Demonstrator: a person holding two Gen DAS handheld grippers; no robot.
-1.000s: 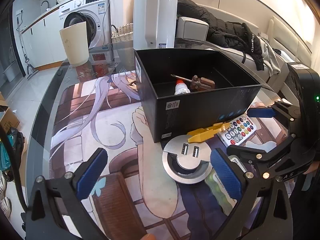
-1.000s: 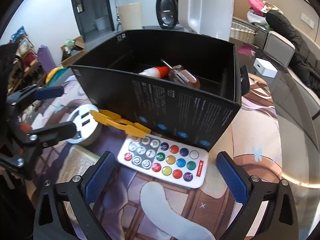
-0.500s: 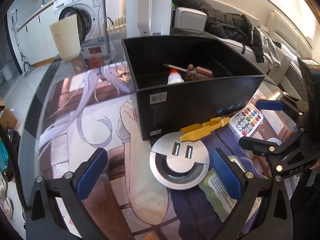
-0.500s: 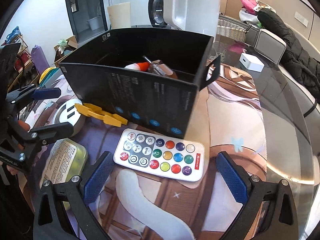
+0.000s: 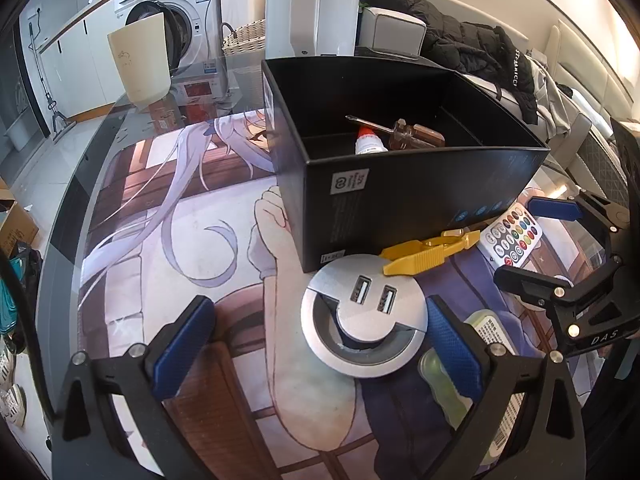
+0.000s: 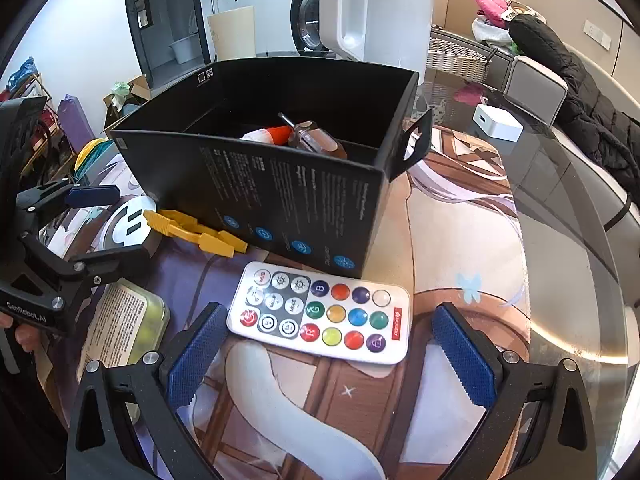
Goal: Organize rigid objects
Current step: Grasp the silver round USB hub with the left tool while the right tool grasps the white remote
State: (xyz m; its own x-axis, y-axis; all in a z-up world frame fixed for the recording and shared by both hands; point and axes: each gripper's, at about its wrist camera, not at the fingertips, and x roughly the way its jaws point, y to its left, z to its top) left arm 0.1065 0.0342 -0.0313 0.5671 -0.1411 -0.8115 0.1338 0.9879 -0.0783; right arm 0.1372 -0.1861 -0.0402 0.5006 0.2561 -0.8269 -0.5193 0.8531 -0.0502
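A black box [image 5: 400, 200] [image 6: 280, 216] stands on the printed mat and holds a screwdriver [image 5: 412, 136] [image 6: 316, 142] and a glue bottle [image 5: 370, 145] [image 6: 268, 135]. In front of it lie a round silver USB hub [image 5: 362, 316] [image 6: 126, 228], a yellow plastic clip [image 5: 430, 252] [image 6: 196, 234], a white remote [image 6: 320, 312] [image 5: 512, 236] with coloured buttons and a clear case [image 6: 124, 320] [image 5: 444, 376] of yellow-green contents. My left gripper [image 5: 320, 348] is open, its fingers either side of the hub. My right gripper [image 6: 332, 352] is open around the remote's near end.
A white kettle [image 5: 312, 4] [image 6: 376, 4] stands behind the box. A cream bin [image 5: 140, 62], a washing machine [image 5: 176, 16] and a wicker basket [image 6: 456, 56] lie beyond. A small white cube [image 6: 498, 122] sits on the glass table [image 6: 560, 208]. A black jacket [image 5: 480, 52] lies on the sofa.
Both grippers have come lower and closer to the mat. The hub now sits between my left fingers, and the remote reaches between my right fingers. Nothing has been picked up.
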